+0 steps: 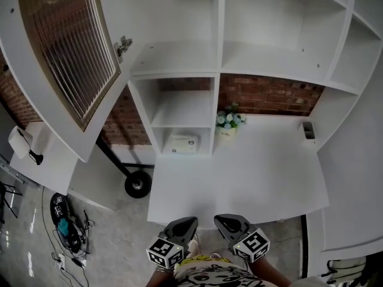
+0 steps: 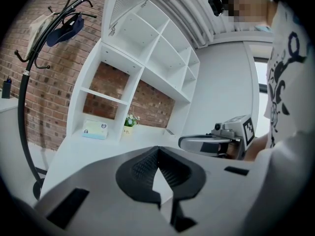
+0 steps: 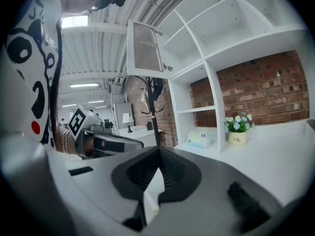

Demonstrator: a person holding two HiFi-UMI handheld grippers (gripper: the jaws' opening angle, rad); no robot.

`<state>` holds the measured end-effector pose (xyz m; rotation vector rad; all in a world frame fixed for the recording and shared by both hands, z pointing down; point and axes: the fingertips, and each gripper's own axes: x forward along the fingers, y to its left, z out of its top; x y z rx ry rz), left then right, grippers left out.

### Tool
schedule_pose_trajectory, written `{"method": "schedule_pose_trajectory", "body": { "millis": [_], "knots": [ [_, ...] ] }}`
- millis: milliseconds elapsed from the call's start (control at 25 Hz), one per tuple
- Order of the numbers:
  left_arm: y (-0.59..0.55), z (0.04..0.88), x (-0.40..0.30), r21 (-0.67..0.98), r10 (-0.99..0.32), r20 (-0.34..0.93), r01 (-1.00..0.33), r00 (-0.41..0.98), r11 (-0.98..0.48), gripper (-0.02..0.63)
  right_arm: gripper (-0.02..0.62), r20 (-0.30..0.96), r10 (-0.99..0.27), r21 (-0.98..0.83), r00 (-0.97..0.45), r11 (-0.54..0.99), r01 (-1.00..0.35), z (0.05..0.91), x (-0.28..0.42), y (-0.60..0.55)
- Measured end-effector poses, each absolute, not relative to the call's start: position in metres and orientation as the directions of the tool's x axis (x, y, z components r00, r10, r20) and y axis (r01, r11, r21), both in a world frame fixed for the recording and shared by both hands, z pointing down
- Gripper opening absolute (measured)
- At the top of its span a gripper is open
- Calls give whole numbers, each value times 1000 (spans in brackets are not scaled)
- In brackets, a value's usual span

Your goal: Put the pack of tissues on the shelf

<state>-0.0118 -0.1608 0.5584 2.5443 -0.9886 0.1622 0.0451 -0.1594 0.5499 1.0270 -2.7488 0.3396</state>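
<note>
Lettering "Life" on white flowerpot (image 3: pixel 239 138), near pack of tissues (image 3: pixel 199 139).

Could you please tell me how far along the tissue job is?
Done, it seems: the tissues lie in the bottom cubby of the shelf. In hand: nothing; the left claw and right claw are shut and empty, back at the near edge of the desk. Left: probably nothing, unless the board above was meant.
</note>
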Motion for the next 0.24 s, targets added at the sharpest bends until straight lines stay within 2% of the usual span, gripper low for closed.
{"method": "schedule_pose_trajectory", "body": {
  "millis": [240],
  "knots": [
    [-176, 555, -14, 326, -614, 238, -658, 752, -679, 15, 25, 250, -621, -154, -742, 731, -664, 552, 39, -173]
  ]
}}
